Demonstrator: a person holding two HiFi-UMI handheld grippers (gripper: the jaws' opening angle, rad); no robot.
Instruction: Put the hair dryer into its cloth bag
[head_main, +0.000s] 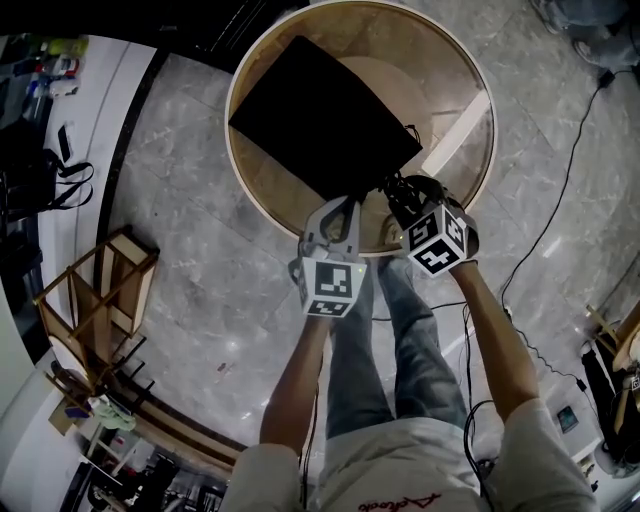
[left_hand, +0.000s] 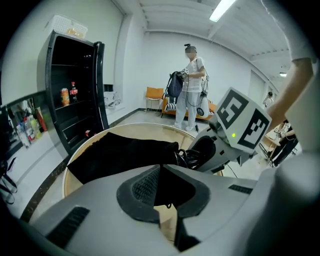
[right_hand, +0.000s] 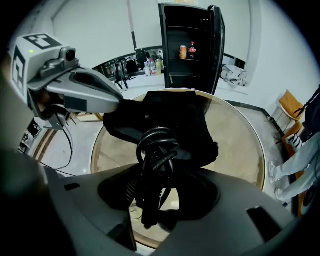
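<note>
Black cloth bag (head_main: 320, 120) lies on round table (head_main: 455, 70); L gripper (left_hand: 162, 172) pinches its mouth edge; R gripper (right_hand: 155, 187) clamps coiled cord (right_hand: 157, 147) at the opening; dryer body unseen, prob. already inside; cord left to tuck in.

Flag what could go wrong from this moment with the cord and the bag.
1. The left hand-held gripper pinches only one edge of the black cloth bag near the round wooden table's rim; the mouth could sag shut, or the bag could get dragged off.
2. The coiled black power cord bulges in loose loops from the right hand-held gripper; a loop may slip free or snag the bag's opening.
</note>
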